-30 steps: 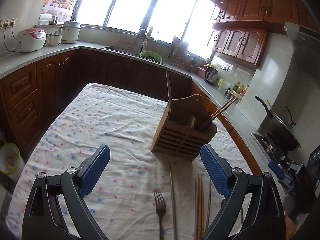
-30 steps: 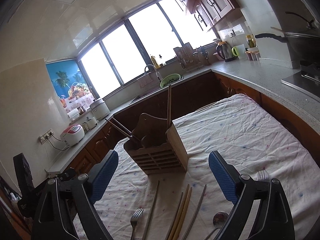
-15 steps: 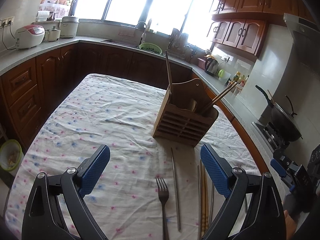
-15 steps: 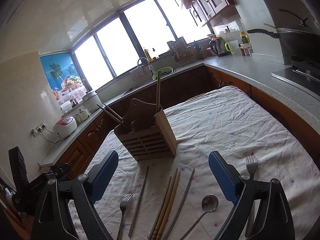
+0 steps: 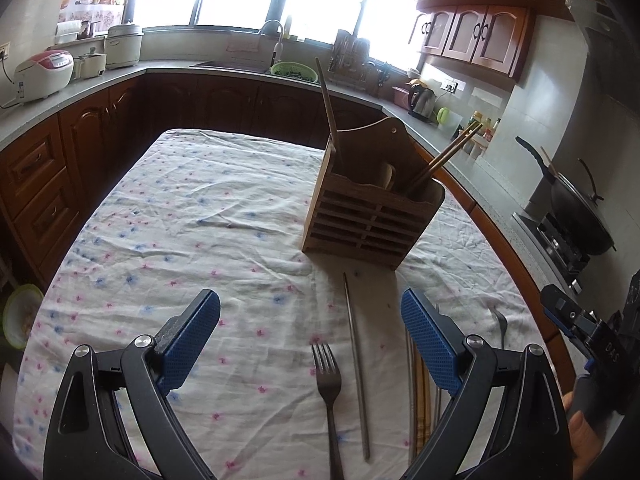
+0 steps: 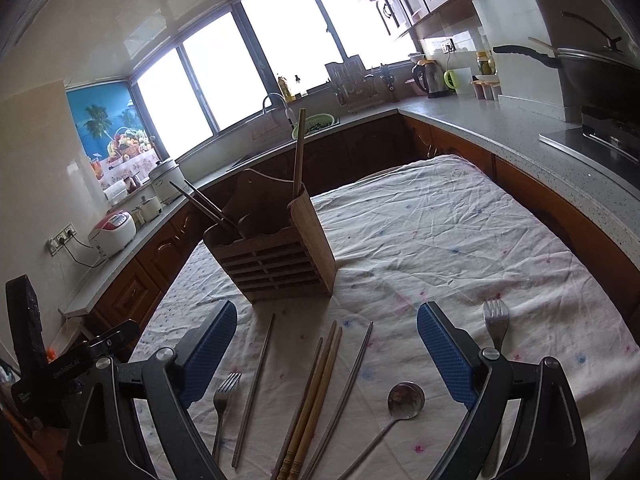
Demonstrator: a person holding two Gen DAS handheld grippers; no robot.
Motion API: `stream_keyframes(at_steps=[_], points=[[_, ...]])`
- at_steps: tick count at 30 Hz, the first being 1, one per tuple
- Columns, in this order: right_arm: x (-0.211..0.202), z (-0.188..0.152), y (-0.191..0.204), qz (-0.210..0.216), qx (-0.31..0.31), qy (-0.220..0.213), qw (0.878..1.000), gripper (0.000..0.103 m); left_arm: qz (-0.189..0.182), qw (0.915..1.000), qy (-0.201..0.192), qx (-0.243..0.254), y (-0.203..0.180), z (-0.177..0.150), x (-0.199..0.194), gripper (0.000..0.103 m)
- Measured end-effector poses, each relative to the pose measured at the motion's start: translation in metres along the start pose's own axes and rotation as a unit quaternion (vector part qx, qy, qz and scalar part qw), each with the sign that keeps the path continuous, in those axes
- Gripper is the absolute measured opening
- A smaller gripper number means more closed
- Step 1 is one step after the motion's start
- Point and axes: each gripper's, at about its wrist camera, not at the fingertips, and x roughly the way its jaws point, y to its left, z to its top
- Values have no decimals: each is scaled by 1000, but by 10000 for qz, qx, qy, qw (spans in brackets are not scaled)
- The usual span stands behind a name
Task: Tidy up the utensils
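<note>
A wooden utensil holder [image 5: 370, 216] [image 6: 276, 256] stands on the flowered tablecloth [image 5: 192, 216] and holds several chopsticks. In front of it lie a fork [image 5: 329, 384] [image 6: 222, 404], a metal chopstick [image 5: 356, 364] [image 6: 254, 384], wooden chopsticks [image 6: 316, 396], another metal chopstick [image 6: 352, 380], a spoon [image 6: 402, 402] and a second fork [image 6: 495, 320] [image 5: 500, 322]. My left gripper [image 5: 310, 340] is open and empty above the fork and metal chopstick. My right gripper [image 6: 326, 352] is open and empty above the chopsticks and spoon.
Dark wood cabinets and a grey counter [image 5: 100, 80] ring the table. A rice cooker [image 5: 42, 76] stands at the left, a kettle [image 5: 422, 100] and a wok [image 5: 576, 216] on the stove at the right. A green bin [image 5: 20, 316] stands on the floor left.
Both grippers have tilted down and drawn back a little, so more of the utensils on the cloth show. Both stay open. Nothing on the table has moved.
</note>
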Motion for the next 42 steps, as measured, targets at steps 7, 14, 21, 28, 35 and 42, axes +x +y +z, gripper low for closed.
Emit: stream_keyframes(at_steps=[7, 14, 21, 28, 35, 42], points=[[21, -5, -4, -169, -81, 288, 9994, 93, 118, 9994, 294, 123, -5, 1, 24, 94], [47, -9, -8, -330, -150, 612, 9975, 82, 200, 9971, 626, 382, -15, 4, 56, 94], [76, -14, -19, -446, 30, 997, 9940, 61, 205, 9930, 906, 732, -33, 7, 88, 87], [98, -16, -26, -539, 61, 1257, 9906, 43, 101, 9866, 1368, 885, -43, 7, 126, 66], [120, -17, -26, -564, -25, 1474, 9875, 35, 129, 9819, 1583, 1035, -50, 9, 152, 57], [142, -24, -24, -673, -128, 1740, 9824, 28, 181, 9729, 1925, 1266, -60, 5, 180, 31]])
